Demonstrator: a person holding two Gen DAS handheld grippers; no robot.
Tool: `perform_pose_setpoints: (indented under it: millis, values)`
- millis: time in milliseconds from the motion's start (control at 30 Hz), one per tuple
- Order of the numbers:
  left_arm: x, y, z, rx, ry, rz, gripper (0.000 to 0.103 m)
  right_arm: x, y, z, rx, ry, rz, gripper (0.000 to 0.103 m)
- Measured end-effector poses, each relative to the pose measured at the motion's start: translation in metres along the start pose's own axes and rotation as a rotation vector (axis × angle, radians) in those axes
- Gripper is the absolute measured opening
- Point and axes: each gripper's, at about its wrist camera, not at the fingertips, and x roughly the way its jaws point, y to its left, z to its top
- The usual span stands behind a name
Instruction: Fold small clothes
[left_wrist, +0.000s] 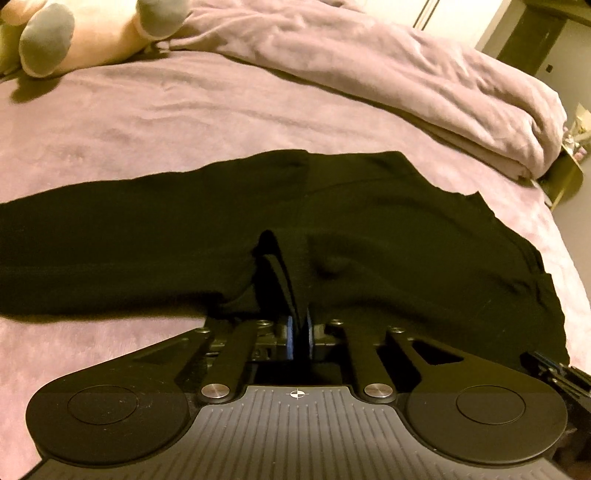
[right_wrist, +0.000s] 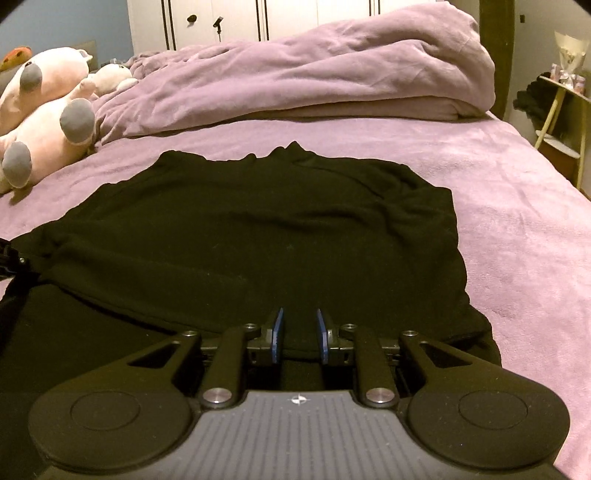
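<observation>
Bedroom, dim warm light; wide bed under a mauve plush sheet (right_wrist: 517, 229), rumpled mauve duvet (right_wrist: 332, 74) heaped along far side, pink plush toys with grey feet (right_wrist: 48, 122) at far left. Soft black knit garment (right_wrist: 258, 229) spread mostly flat on near part of sheet, sleeve trailing left, slight rumpling at far right corner. No fold yet evident; all folding judged outstanding. Left gripper (left_wrist: 299, 328) clenched on a pinch of near hem. Right gripper (right_wrist: 300, 332) parted narrowly, near hem lying between pads, not clamped.
</observation>
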Motion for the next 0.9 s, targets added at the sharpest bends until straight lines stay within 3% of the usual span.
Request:
perform_pose_setpoints:
  millis: [167, 300, 367, 467, 533, 633, 733, 900]
  values:
    - [-0.004, 0.006, -0.005, -0.014, 0.006, -0.015, 0.008, 0.001, 0.003, 0.002, -0.025, 0.017, -0.014, 0.019]
    - [-0.018, 0.014, -0.014, -0.042, -0.010, -0.036, 0.018, 0.000, 0.005, 0.002, -0.036, 0.020, -0.019, 0.020]
    - [-0.031, 0.026, -0.020, -0.090, -0.022, -0.018, 0.052, -0.003, 0.007, 0.002, -0.027, 0.028, -0.034, 0.022]
    - [-0.053, 0.060, -0.033, -0.173, -0.070, -0.004, 0.051, -0.016, 0.014, 0.003, -0.014, 0.048, -0.055, 0.029]
    - [-0.067, 0.090, -0.039, -0.255, -0.112, 0.052, 0.052, -0.029, 0.017, -0.003, 0.003, 0.052, -0.027, 0.047]
    - [-0.083, 0.150, -0.046, -0.426, -0.167, 0.133, 0.050, -0.050, 0.019, -0.024, 0.056, 0.057, 0.027, 0.048]
    - [-0.096, 0.208, -0.049, -0.612, -0.232, 0.142, 0.045, -0.067, 0.021, -0.043, 0.073, 0.054, 0.030, 0.049]
    - [-0.110, 0.267, -0.044, -0.784, -0.376, 0.189, 0.042, -0.079, 0.014, -0.052, 0.149, 0.059, 0.030, 0.048]
